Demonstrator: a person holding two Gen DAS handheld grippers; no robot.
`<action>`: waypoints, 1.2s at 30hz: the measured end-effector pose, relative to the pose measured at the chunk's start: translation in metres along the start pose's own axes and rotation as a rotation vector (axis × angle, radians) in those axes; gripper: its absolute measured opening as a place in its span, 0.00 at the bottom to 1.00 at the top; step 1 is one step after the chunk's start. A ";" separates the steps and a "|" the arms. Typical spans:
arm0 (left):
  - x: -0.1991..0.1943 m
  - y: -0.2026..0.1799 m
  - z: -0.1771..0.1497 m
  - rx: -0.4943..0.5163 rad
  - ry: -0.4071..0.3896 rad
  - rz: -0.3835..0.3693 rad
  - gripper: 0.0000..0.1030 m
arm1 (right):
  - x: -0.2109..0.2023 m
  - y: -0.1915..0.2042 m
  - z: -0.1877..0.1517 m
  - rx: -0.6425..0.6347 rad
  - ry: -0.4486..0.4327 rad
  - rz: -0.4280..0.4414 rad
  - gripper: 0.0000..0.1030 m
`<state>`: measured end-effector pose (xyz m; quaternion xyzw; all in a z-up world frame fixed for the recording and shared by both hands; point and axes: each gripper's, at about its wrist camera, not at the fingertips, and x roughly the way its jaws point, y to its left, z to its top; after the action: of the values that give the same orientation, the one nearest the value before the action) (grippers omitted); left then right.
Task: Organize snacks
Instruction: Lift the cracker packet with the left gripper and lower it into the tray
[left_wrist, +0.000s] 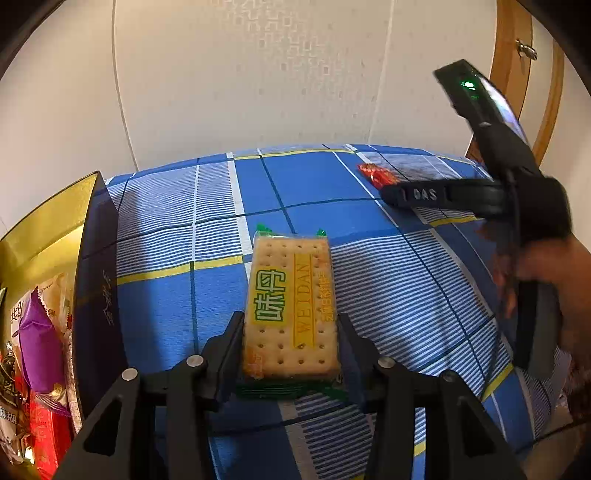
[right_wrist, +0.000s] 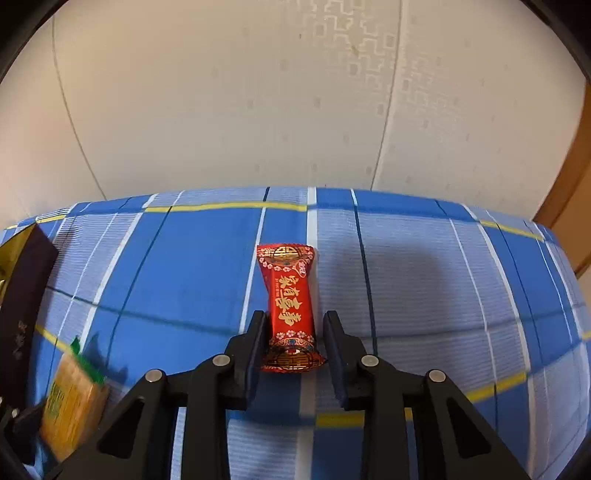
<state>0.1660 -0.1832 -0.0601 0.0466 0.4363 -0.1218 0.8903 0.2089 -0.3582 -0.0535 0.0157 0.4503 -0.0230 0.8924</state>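
- Desk (left_wrist: 310, 184), under a blue checked cloth (right_wrist: 207, 258) with white and yellow lines, fills most of both views; pale patterned wall (left_wrist: 240, 74) behind it.
- Box (left_wrist: 98, 266), dark outside and gold-lined, stands at the desk's left edge. Inside it: wrapped snacks (left_wrist: 37, 332), purple, red and white, heaped together.
- Left claw (left_wrist: 291, 332), low over the desk just right of the box. Its fingers (left_wrist: 231, 339) press both long sides of the cracker pack (left_wrist: 291, 302), clamped on it. The pack has a green wrapper, a yellow label and green characters; its far end points toward the wall. Cannot tell if it rests on the cloth or is raised.
- Right claw (right_wrist: 295, 332), farther right and nearer the wall, with a hand (left_wrist: 561, 295) on its grip. Its fingers (right_wrist: 334, 332) stand apart on either side of the red candy (right_wrist: 291, 306), a sliver of gap showing on each side.
- Red candy lies flat on the cloth, lengthwise between those fingers, gold characters up, well apart from the box.
- Cracker pack shows blurred at the lower left of the right wrist view.
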 end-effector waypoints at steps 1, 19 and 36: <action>0.000 0.000 0.000 0.000 0.001 -0.001 0.47 | -0.004 0.002 -0.006 0.011 -0.004 0.003 0.30; -0.016 -0.010 -0.017 0.033 0.003 -0.074 0.46 | -0.072 0.003 -0.093 0.231 -0.087 -0.004 0.25; -0.078 0.015 -0.026 -0.054 -0.082 -0.120 0.46 | -0.078 0.003 -0.101 0.264 -0.114 -0.005 0.25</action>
<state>0.1043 -0.1497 -0.0151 -0.0085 0.4046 -0.1648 0.8995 0.0812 -0.3477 -0.0506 0.1306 0.3921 -0.0851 0.9066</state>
